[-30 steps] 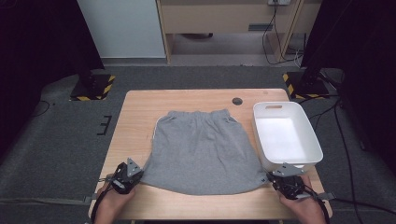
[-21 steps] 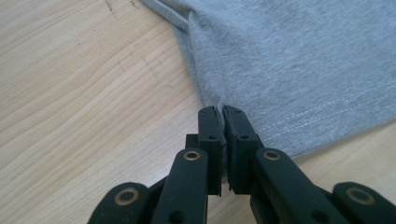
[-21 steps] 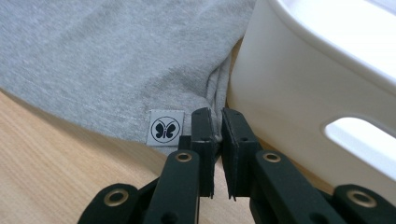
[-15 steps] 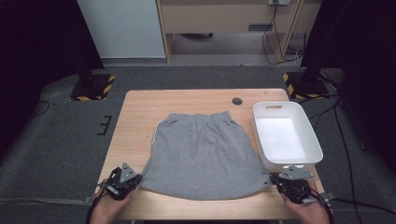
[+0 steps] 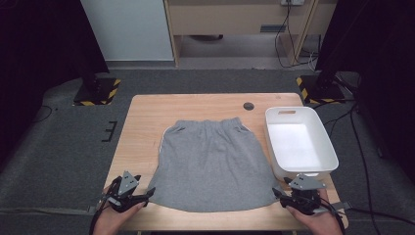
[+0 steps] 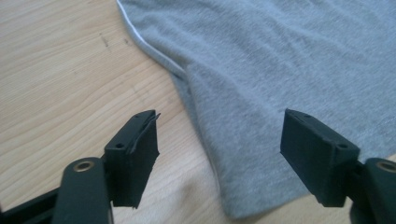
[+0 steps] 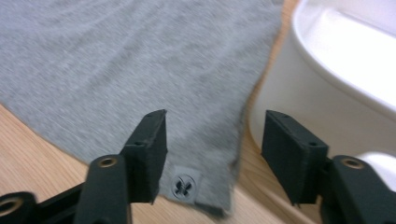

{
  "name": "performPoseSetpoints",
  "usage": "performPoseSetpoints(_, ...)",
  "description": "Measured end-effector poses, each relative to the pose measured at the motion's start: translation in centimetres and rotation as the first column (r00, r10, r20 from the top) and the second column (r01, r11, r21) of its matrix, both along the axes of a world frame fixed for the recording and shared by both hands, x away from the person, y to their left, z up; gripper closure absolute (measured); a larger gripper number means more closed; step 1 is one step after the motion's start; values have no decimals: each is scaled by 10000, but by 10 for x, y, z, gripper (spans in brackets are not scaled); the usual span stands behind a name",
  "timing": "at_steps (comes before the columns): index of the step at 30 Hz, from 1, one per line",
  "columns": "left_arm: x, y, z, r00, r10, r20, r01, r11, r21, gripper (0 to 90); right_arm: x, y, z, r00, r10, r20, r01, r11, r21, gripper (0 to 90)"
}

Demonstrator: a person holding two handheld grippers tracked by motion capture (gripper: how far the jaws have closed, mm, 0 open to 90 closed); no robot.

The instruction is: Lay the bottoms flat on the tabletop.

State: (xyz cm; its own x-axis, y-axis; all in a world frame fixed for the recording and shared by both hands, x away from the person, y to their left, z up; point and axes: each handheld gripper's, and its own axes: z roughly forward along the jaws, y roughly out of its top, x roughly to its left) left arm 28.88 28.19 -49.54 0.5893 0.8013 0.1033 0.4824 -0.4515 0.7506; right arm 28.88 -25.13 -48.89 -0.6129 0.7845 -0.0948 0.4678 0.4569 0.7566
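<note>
Both claws had just been opening since the earlier pictures, where we had them pinched on the near corners of the grey shorts (image 5: 213,164); our hands themselves had hardly shifted. Our left claw (image 5: 147,195) stood wide apart at the near left corner of the counter (image 5: 147,117). In the left gripper view its pads (image 6: 140,149) straddled the corner of the cloth without pressing it, and the hem lay flat on the wood between them. Our right claw (image 5: 277,193) was also parted, though less widely, at the near right corner. In the right gripper view the hem with its small square label (image 7: 185,184) lay between the jaws, loose and unheld. We saw the shorts spread flat in the middle of the counter, waistband at the far side and hem along the near edge. A white tub (image 5: 325,156) stood just right of them, close beside the right claw. A small dark disc (image 5: 248,105) lay on the wood beyond the waistband.
</note>
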Motion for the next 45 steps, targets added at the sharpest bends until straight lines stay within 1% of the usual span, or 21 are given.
performPoseSetpoints(1,2,-1,0,10000,-33,-4,33,10000,-34,241,1,2,1,10000,38,41,-38,10000,26,372)
performPoseSetpoints(4,6,-4,1,9999,-147,-4,147,9996,-233,208,3,8,3,9999,149,59,-151,9993,333,329)
performPoseSetpoints(6,9,-6,1,9998,-189,49,190,9994,-291,187,4,12,4,9998,183,25,-184,9985,525,300)
performPoseSetpoints(8,11,-7,1,9997,-249,70,251,9995,-214,162,5,17,5,9997,243,15,-243,9972,711,284)
performPoseSetpoints(11,13,-9,0,9997,-238,-32,237,9996,-132,143,7,25,6,9997,241,58,-245,9959,871,248)
performPoseSetpoints(15,18,-9,-1,9998,-192,-72,190,9996,-216,134,10,36,10,9991,416,82,-423,9917,1217,219)
performPoseSetpoints(18,22,-9,0,9998,-199,-25,198,9990,-402,127,12,44,11,9982,587,83,-593,9902,1262,206)
performPoseSetpoints(21,25,-9,1,9993,-355,99,359,9986,-392,116,15,54,9,9968,795,-12,-787,9891,1241,205)
performPoseSetpoints(24,30,-10,3,9989,-446,138,452,9980,-433,106,21,64,9,9956,932,-86,-914,9877,1270,191)
performPoseSetpoints(26,34,-11,4,9983,-569,140,575,9972,-471,98,24,70,10,9949,1003,-86,-981,9853,1400,183)
performPoseSetpoints(31,47,-12,4,9961,-885,-35,883,9950,-459,81,34,87,12,9935,1135,20,-1123,9805,1611,159)
performPoseSetpoints(33,52,-11,6,9962,-874,4,873,9949,-500,76,38,94,11,9922,1248,-19,-1228,9788,1640,156)
performPoseSetpoints(36,63,-9,11,9960,-896,-12,894,9947,-514,71,43,104,10,9891,1458,-189,-1410,9770,1597,147)
performPoseSetpoints(39,75,-9,16,9942,-1075,64,1077,9922,-626,65,46,116,6,9863,1606,-383,-1533,9768,1498,132)
performPoseSetpoints(40,79,-10,17,9940,-1093,78,1096,9920,-630,65,48,119,5,9851,1658,-455,-1577,9767,1453,140)
performPoseSetpoints(42,88,-10,19,9948,-1018,42,1019,9926,-653,67,52,126,5,9854,1628,-492,-1549,9787,1344,162)
performPoseSetpoints(45,100,-12,23,9935,-1141,19,1138,9901,-821,70,57,136,8,9849,1655,-514,-1575,9785,1334,157)
